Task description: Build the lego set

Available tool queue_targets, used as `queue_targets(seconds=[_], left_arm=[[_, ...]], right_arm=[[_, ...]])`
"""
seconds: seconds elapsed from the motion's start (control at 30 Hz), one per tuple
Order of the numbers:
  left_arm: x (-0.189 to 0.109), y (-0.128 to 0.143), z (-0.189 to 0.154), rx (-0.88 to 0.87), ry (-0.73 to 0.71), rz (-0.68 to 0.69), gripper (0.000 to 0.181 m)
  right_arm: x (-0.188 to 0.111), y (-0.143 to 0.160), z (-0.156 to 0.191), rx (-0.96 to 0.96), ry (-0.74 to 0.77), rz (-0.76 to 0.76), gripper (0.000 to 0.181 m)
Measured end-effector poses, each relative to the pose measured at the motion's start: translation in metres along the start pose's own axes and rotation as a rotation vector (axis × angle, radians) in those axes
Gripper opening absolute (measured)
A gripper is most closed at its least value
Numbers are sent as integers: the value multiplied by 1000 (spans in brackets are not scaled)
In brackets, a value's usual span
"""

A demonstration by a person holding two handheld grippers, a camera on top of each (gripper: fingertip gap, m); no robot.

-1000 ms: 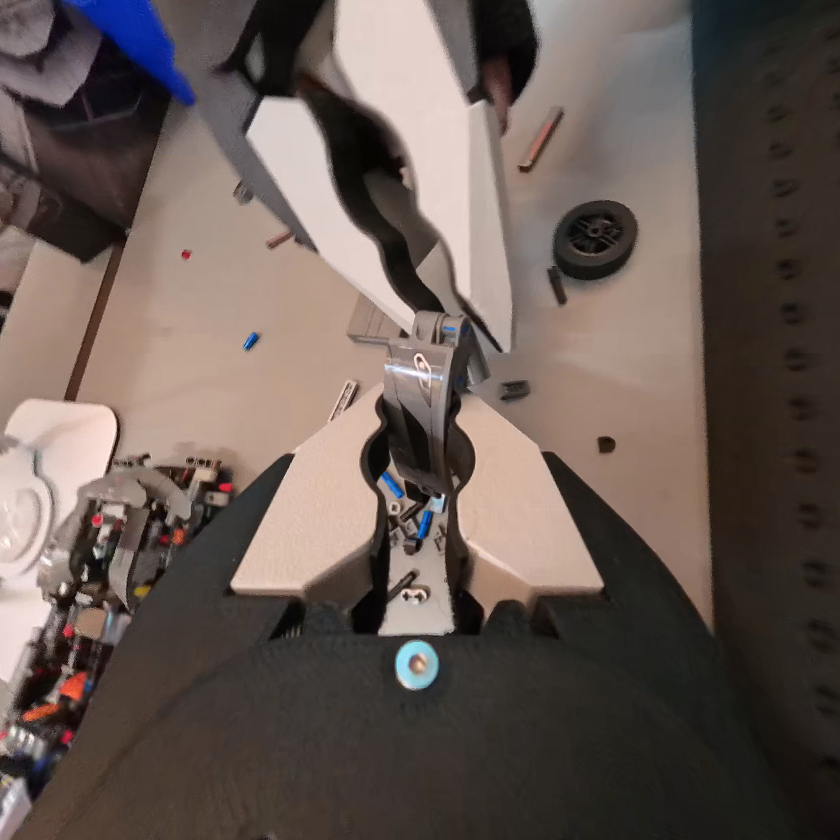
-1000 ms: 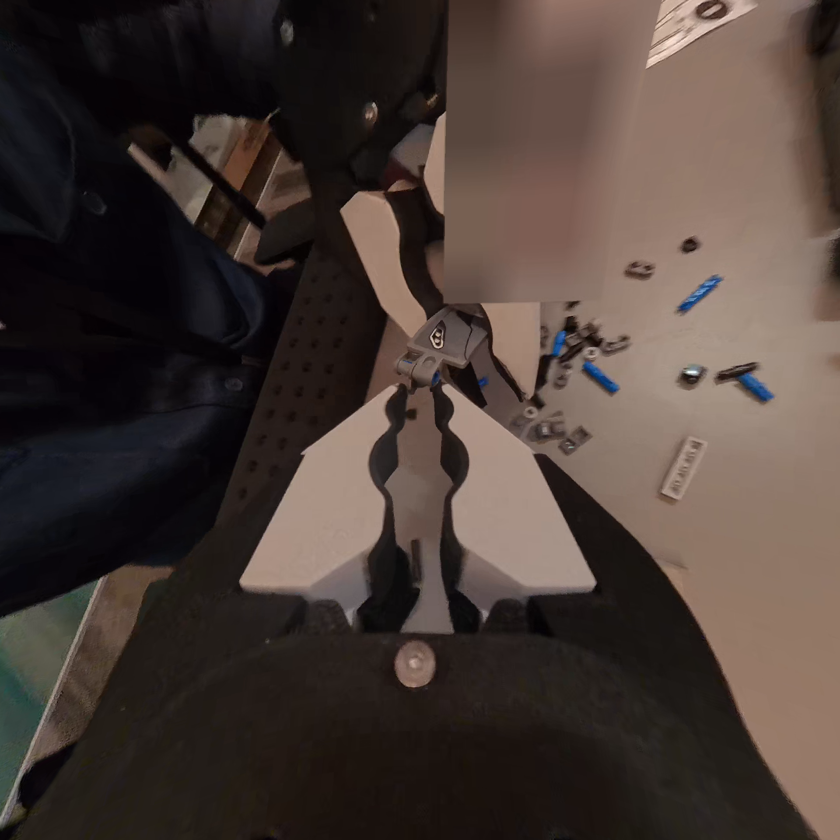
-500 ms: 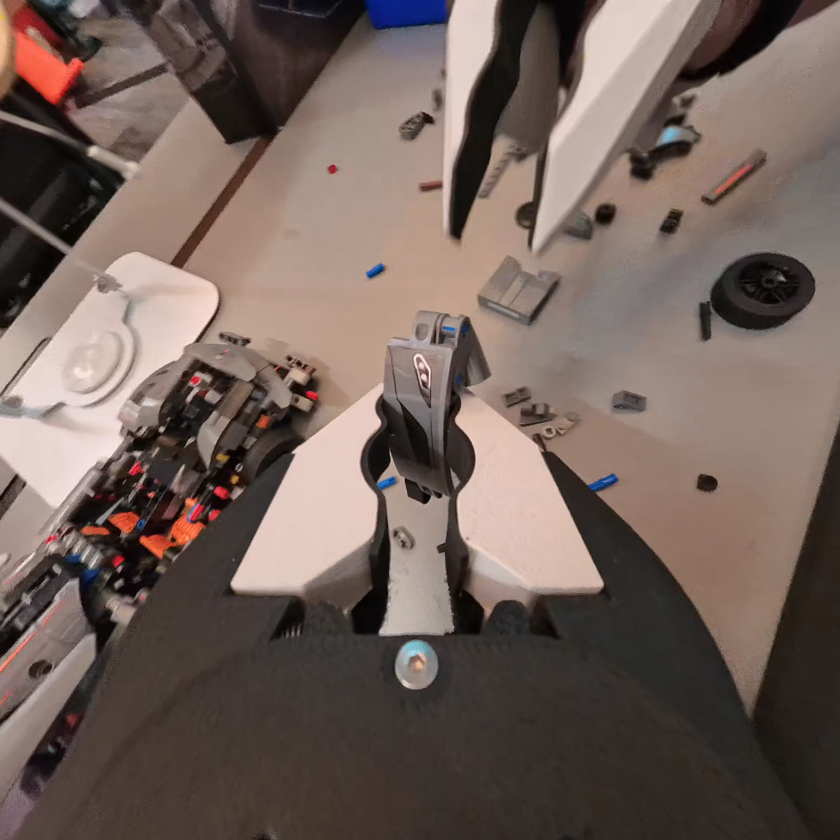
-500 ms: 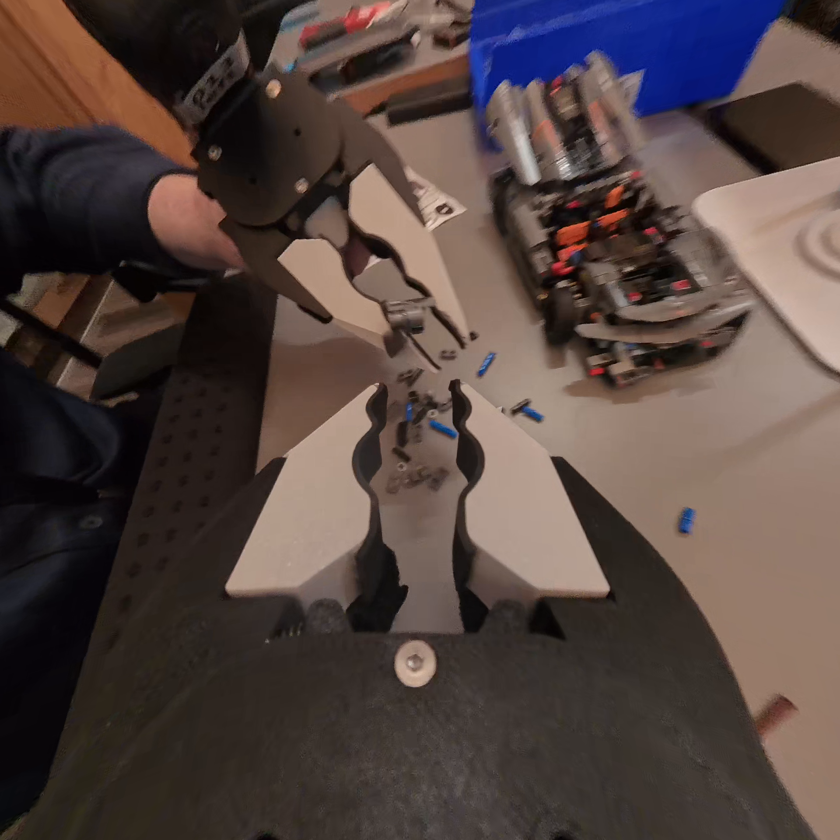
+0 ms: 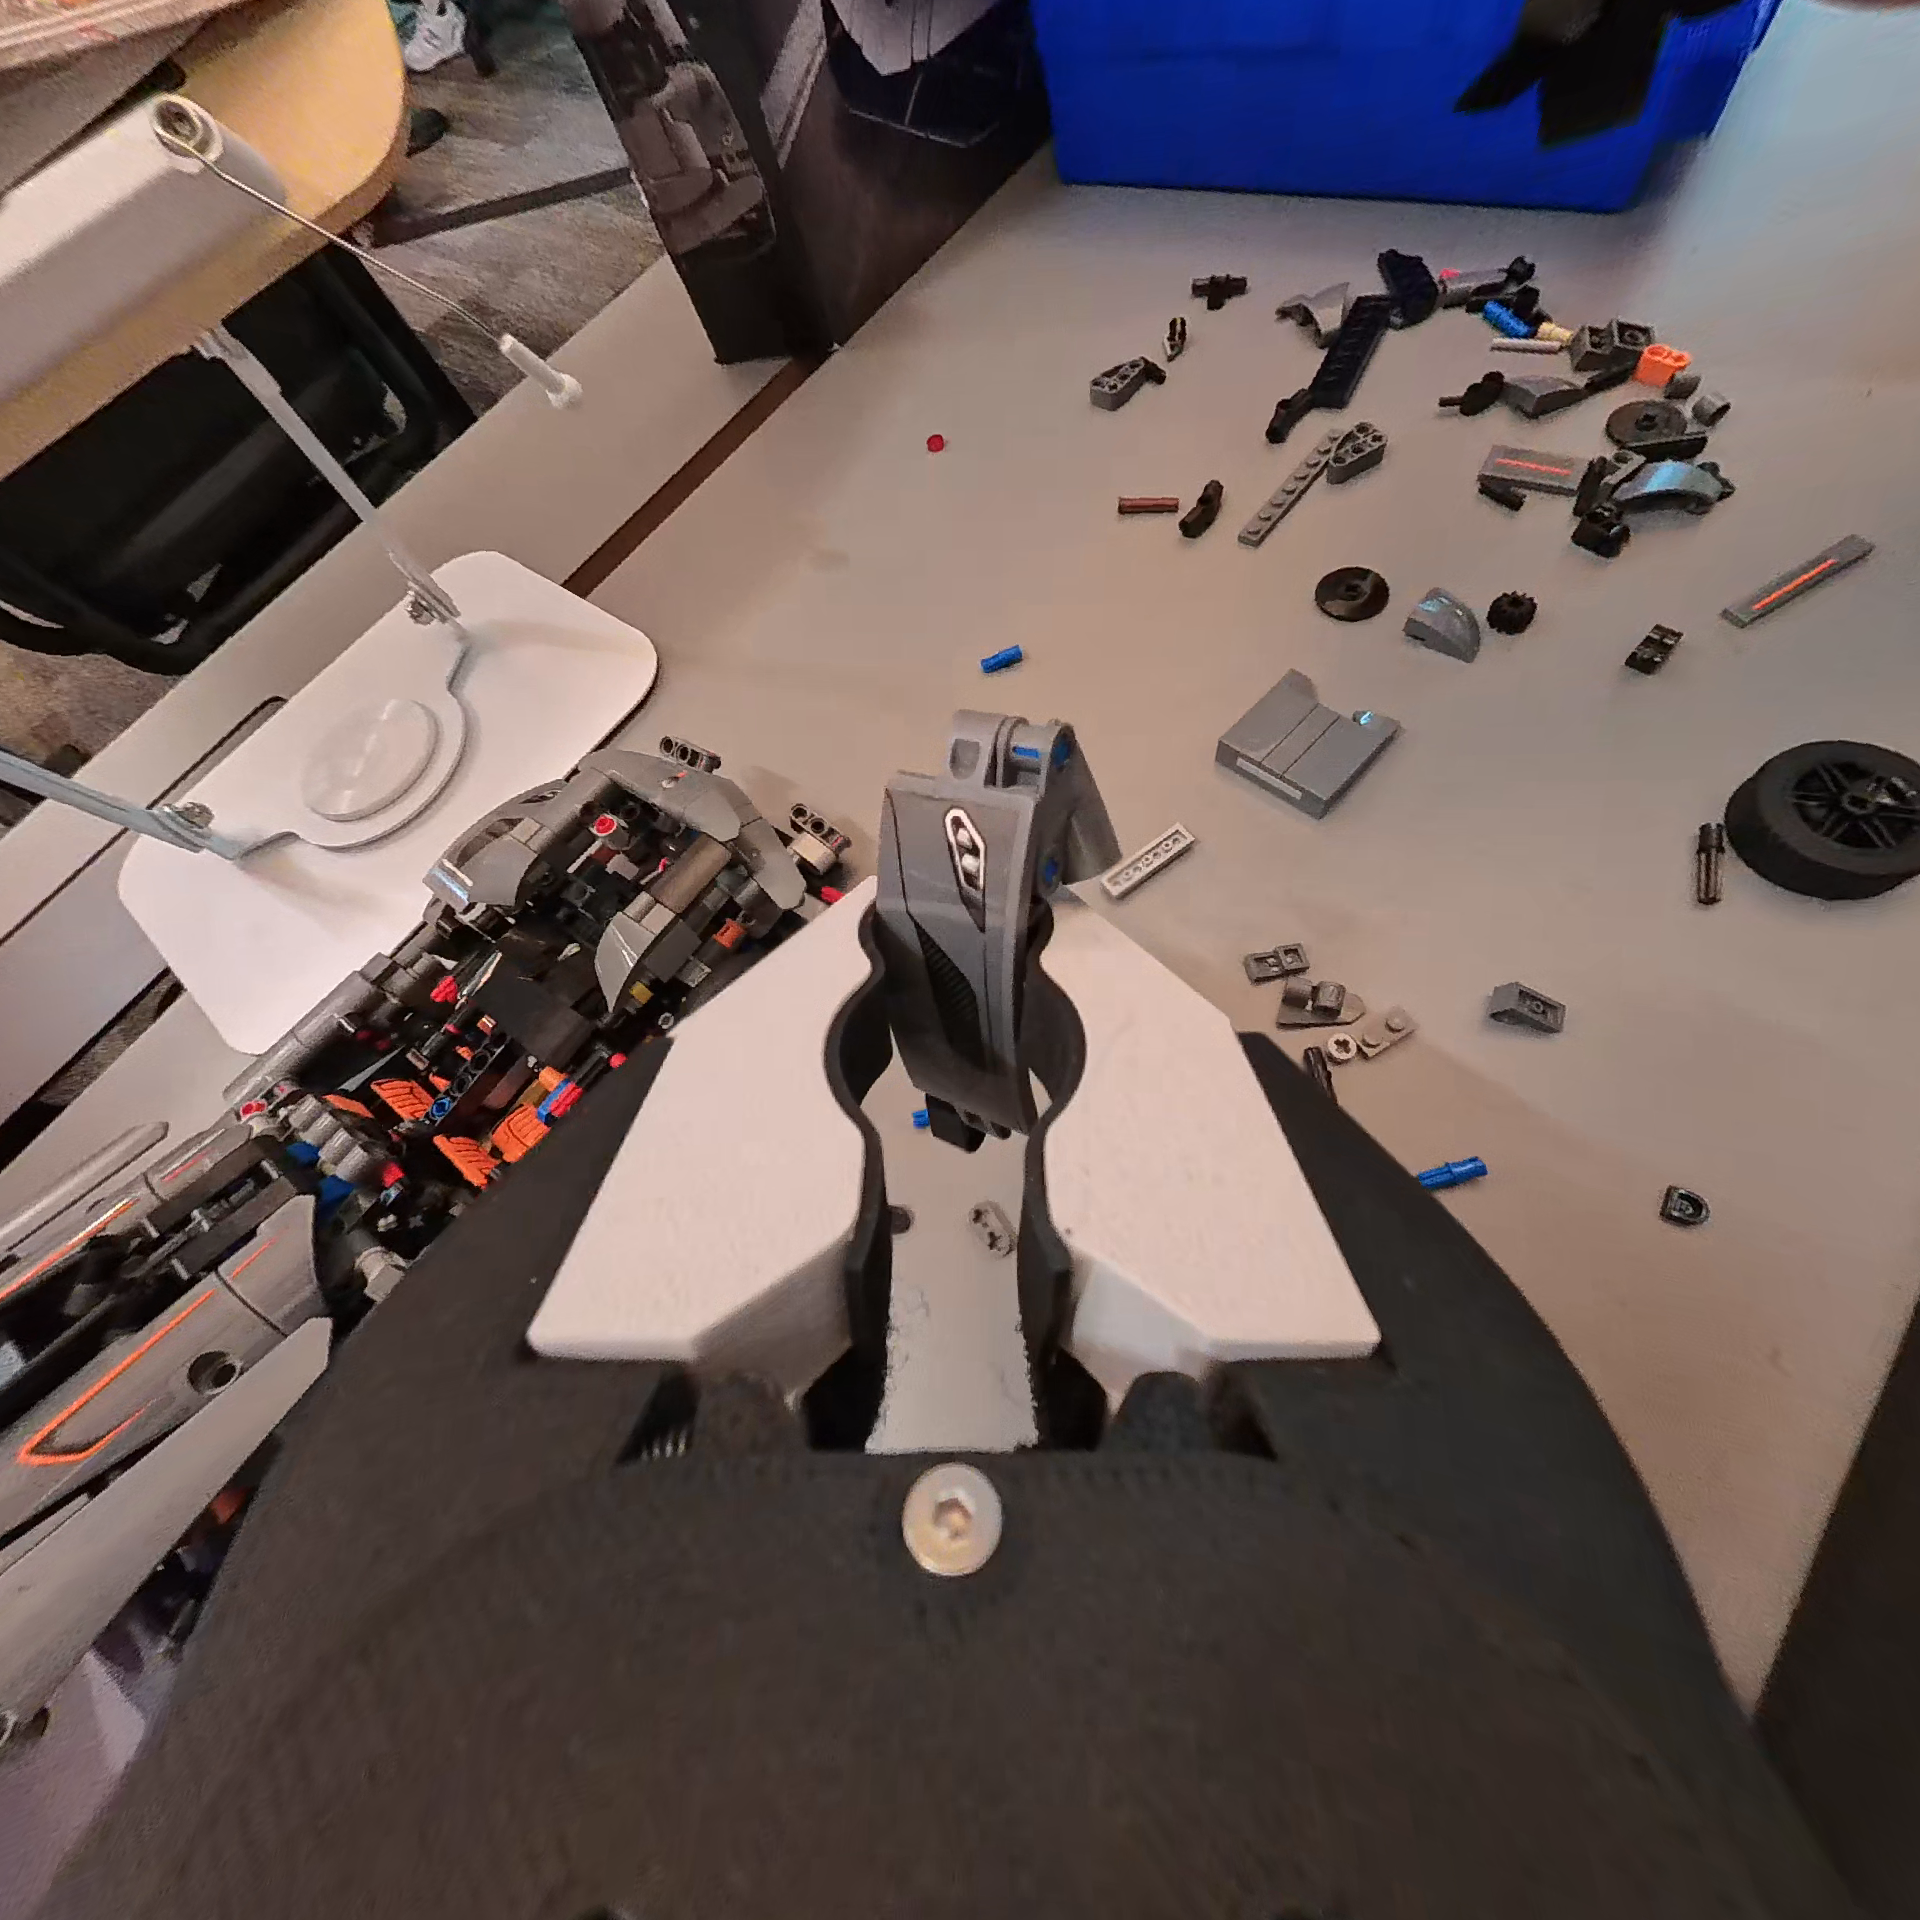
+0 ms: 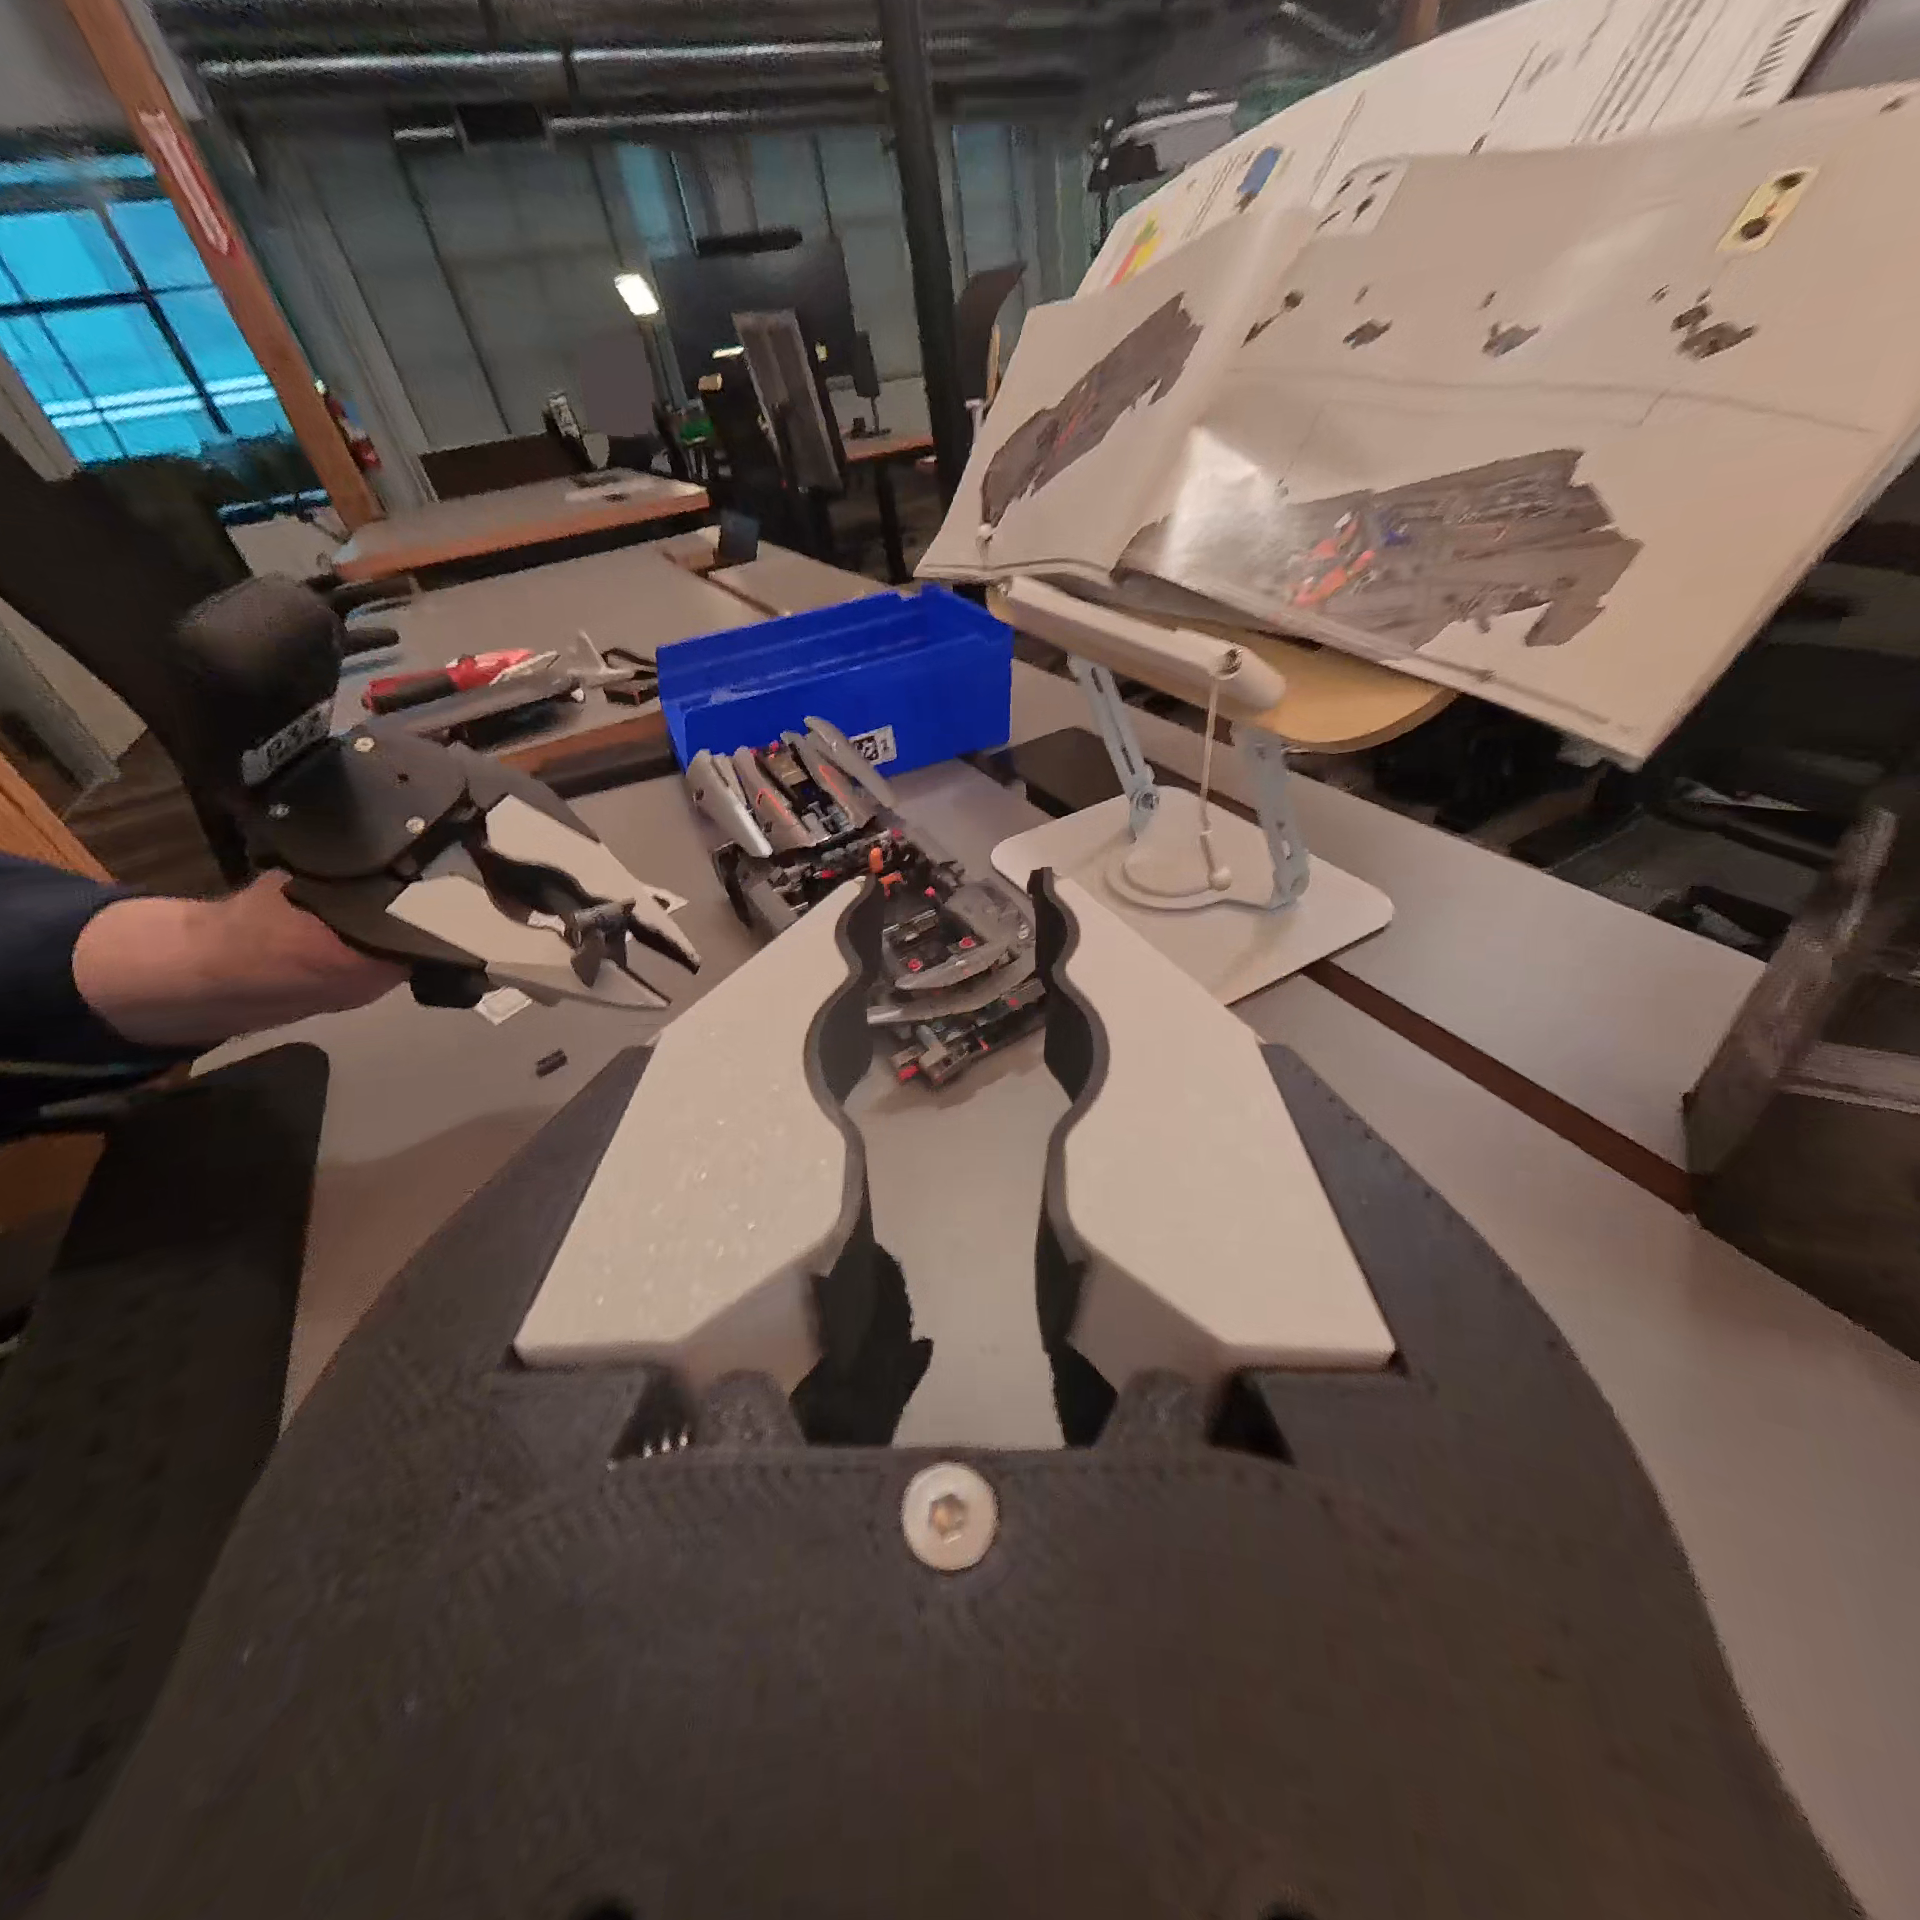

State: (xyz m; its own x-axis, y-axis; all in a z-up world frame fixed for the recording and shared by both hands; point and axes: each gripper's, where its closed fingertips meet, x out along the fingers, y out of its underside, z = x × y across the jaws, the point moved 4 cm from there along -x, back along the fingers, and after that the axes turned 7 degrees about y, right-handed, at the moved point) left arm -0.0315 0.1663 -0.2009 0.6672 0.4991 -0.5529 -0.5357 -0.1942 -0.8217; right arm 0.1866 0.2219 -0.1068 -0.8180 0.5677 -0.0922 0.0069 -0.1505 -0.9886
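My left gripper [image 5: 961, 914] is shut on a dark grey curved lego panel piece [image 5: 961, 935] with blue pins and holds it above the table. The part-built grey, black and orange lego car [image 5: 447, 997] lies just left of it. In the right wrist view the left gripper [image 6: 634, 935] with the piece [image 6: 597, 930] shows at the left, held by a hand. My right gripper [image 6: 940, 914] is open and empty and points at the car [image 6: 894, 914] from above the table.
Loose lego parts [image 5: 1455, 416] and a black wheel [image 5: 1834, 816] lie scattered at the right. A blue bin [image 5: 1351, 94] stands at the back. A white book stand [image 6: 1195, 894] holds the open instruction booklet [image 6: 1455, 416]. A black perforated mat [image 6: 135, 1351] lies at the left. The black wheel [image 5: 1834, 816] is about equally far from each gripper, around 25 cm.
The right gripper drew away from the left gripper's piece, opened wider and swung to face the car and the booklet. The left gripper swung toward the car, still holding the piece.
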Motion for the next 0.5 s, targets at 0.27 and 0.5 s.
queue_targets(seconds=[0.27, 0.5], left_arm=[[8, -4, -9, -172, 126, -81, 16], [16, -9, -19, -242, 175, -117, 16]], right_arm=[[45, 56, 83, -82, -259, 232, 23], [67, 68, 125, -67, -375, 294, 25]])
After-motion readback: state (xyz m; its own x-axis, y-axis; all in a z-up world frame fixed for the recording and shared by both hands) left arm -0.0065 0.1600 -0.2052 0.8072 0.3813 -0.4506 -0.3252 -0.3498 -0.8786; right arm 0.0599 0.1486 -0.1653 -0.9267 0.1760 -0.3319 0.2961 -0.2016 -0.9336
